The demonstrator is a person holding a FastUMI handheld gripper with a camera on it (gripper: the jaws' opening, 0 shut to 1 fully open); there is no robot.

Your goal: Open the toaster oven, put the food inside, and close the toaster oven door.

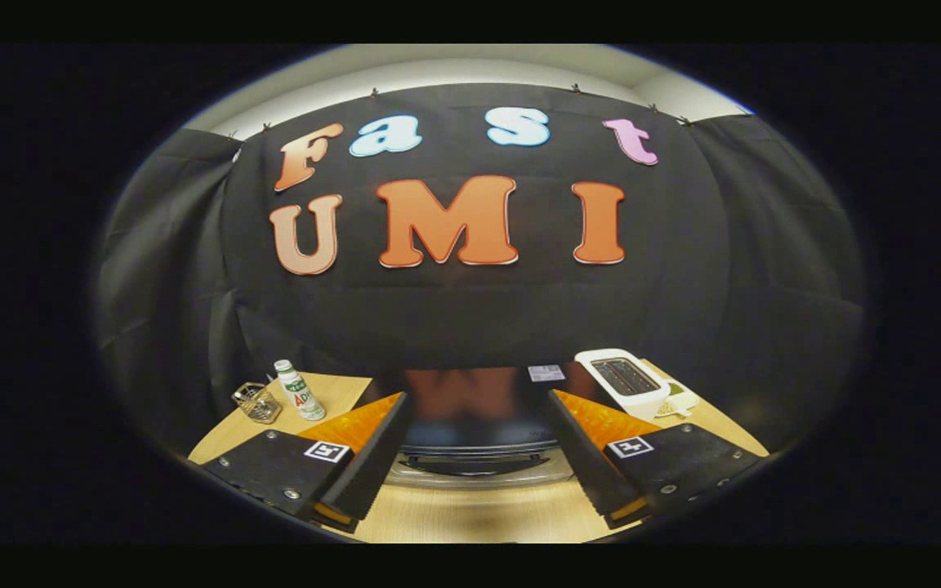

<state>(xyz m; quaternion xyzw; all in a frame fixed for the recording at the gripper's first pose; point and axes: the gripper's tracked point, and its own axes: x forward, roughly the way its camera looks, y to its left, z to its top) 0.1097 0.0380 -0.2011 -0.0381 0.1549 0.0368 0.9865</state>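
toaster oven [479, 408] sits at twelve o'clock from the gripper [474, 469], just ahead of the fingers and framed between them, its dark glossy top facing the camera and its door handle [477, 464] lying in the gap between the fingertips. the door looks closed, so by my reading the opening step has not begun. the tongs are spread wide and pinch nothing; the handle is near them but i cannot tell whether either finger touches it.

at about two o'clock a white toaster [624, 380] stands on the wooden table [470, 514] just beside the oven, with a small white dish holding something green [677, 398] near it. at ten o'clock a white bottle [300, 390] stands upright next to a small wire basket [256, 402]. which of these is the food is unclear from here.

risks, as i judge them: the handle is low and glossy, so fingers closing too high could skid off the oven's top edge instead of catching the bar. pulling straight back rather than down along the door's swing could drag the whole oven across the table. a wide swing toward two o'clock could knock the toaster or the dish.
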